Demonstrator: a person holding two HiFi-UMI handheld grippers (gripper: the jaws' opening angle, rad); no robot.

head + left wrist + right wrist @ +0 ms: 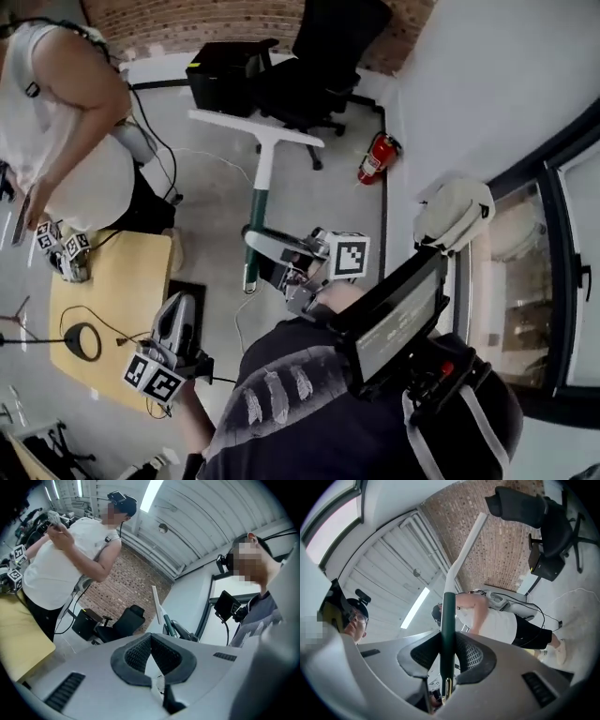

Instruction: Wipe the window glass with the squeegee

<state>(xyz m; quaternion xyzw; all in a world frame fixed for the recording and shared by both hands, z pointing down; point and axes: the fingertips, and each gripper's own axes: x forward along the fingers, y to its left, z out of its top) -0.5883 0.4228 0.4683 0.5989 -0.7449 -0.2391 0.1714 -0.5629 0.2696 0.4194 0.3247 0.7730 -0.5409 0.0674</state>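
Note:
The squeegee has a green handle [255, 220] and a long white blade [255, 129]. It hangs above the grey floor in the head view. My right gripper [261, 253] is shut on the green handle [448, 616], and the white blade [464, 550] points up and away from the jaws. My left gripper [180, 300] is low at the left, beside the wooden table, shut with nothing in it [151, 637]. From the left gripper view the squeegee [157, 606] shows beyond the jaws. The window glass [511, 281] is at the right, apart from the squeegee.
Another person in a white top [56, 122] stands at the upper left by the yellow wooden table [103, 300], which carries cables and other grippers [61, 248]. A black office chair [323, 56], a black box [225, 75] and a red fire extinguisher [377, 157] stand along the brick wall.

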